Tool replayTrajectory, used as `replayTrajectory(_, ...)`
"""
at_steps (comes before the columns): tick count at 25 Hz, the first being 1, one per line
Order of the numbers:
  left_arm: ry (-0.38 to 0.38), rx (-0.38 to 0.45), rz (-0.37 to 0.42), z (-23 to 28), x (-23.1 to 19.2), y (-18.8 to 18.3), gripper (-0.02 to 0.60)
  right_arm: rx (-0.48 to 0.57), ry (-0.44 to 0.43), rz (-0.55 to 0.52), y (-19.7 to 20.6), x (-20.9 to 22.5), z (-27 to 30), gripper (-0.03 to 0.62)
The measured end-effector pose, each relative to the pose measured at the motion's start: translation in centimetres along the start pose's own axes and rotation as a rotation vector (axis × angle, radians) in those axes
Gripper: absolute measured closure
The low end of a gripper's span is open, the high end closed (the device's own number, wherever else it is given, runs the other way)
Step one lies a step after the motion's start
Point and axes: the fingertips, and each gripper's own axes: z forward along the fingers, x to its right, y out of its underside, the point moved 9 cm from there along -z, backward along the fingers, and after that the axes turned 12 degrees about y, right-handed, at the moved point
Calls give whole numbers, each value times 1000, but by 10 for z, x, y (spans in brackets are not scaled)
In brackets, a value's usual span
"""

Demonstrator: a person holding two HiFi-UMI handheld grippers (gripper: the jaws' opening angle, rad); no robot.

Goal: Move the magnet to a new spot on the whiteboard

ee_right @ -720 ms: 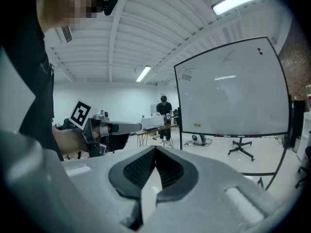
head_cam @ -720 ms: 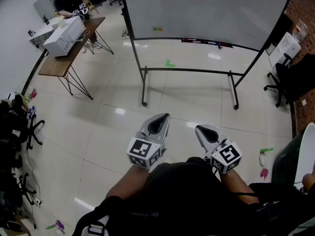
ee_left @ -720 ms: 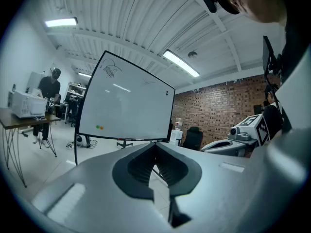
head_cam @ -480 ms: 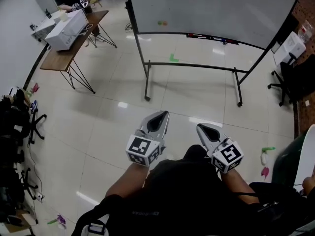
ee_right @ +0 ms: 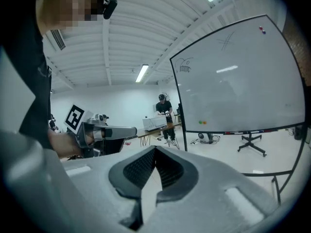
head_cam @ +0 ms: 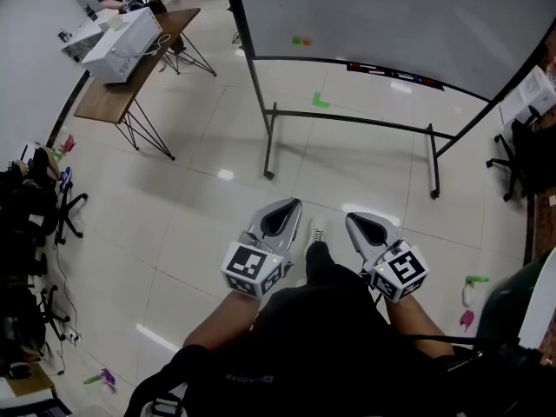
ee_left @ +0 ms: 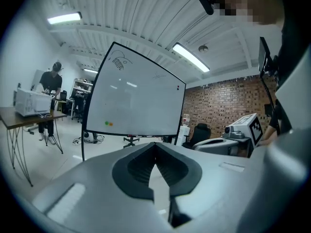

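Observation:
A whiteboard (head_cam: 391, 16) on a black wheeled stand stands some way ahead of me. Low on its left part sit a green and an orange magnet (head_cam: 301, 40), also seen as magnets (ee_left: 109, 124) in the left gripper view and magnets (ee_right: 202, 122) in the right gripper view. Two more small magnets (ee_right: 262, 30) sit near the board's upper right corner. My left gripper (head_cam: 285, 207) and right gripper (head_cam: 356, 224) are held side by side close to my body, far from the board. Both are shut with nothing between the jaws.
A wooden table (head_cam: 113, 94) with a white box (head_cam: 122, 43) stands to the left of the board, with a person behind it. Markers lie in the board's tray (head_cam: 395, 75). An office chair (head_cam: 521, 146) is at the right, a spray bottle (head_cam: 469, 281) lies on the floor, and bags and chairs (head_cam: 35, 207) line the left wall.
The whiteboard and table have shifted right and down in the head view as I walk closer. A shoe now shows between the grippers. Both grippers stay shut and level.

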Motion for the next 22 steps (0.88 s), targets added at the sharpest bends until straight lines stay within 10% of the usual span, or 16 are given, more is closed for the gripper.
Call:
replayTrajectory(14, -152, 55, 80, 95, -166, -100, 569, 106, -146, -91, -106, 90, 201, 592)
replayTrajectory(22, -158, 28, 86, 139, -232, -112, 569, 64, -73, -32, -109, 133, 248, 592)
